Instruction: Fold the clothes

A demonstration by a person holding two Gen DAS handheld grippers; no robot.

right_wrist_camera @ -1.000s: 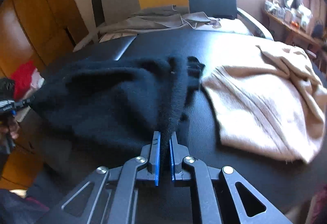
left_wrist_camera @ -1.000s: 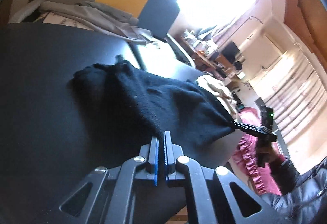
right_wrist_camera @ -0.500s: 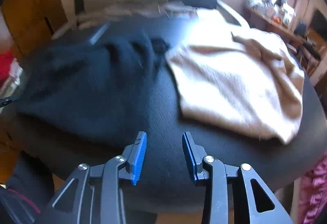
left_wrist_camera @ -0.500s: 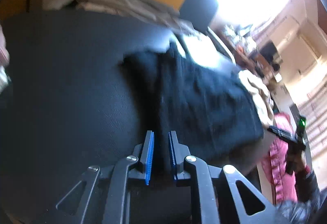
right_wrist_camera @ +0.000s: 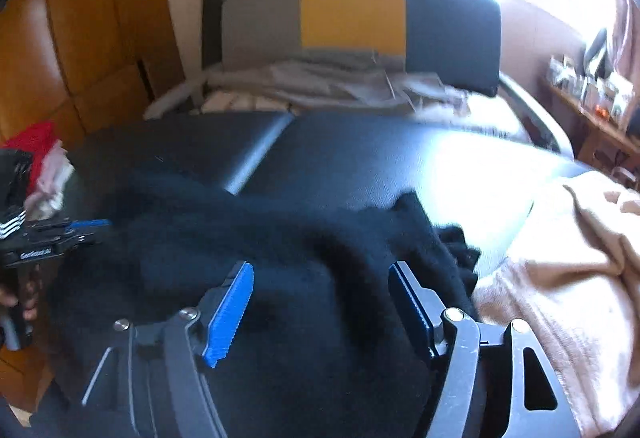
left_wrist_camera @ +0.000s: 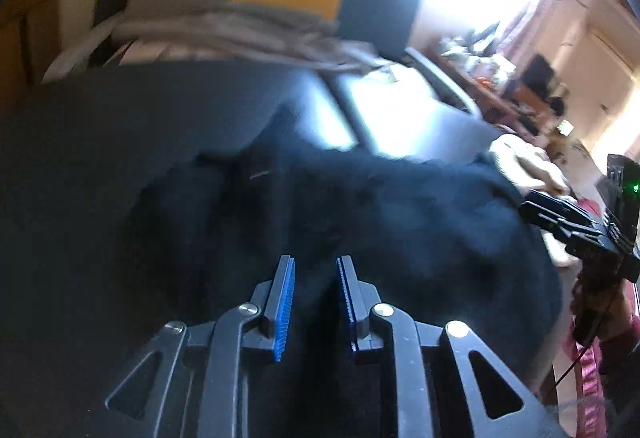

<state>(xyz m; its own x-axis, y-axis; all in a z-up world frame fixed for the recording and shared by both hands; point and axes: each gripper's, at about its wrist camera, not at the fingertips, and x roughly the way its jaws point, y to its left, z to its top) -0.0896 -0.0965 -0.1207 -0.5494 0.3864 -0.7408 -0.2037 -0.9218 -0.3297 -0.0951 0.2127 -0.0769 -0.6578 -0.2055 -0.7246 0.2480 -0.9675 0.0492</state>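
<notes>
Evidently the black knit garment (right_wrist_camera: 304, 278), soft and limp, lay bunched on the black table (right_wrist_camera: 360, 146) at six o'clock, both the left gripper (left_wrist_camera: 314, 302) and right gripper (right_wrist_camera: 320, 302) opening over it, pinching nothing, so a hem corner looked the likeliest hold.

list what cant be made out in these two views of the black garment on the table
- Black garment, left wrist view: motion blur and dark-on-dark hide its folds and edges.
- Its near edge, right wrist view: covered by the right tongs, whose jaws are opening.
- Beige garment: cut off by the right edge.
- Shelf clutter: too small, washed out by window glare.
</notes>
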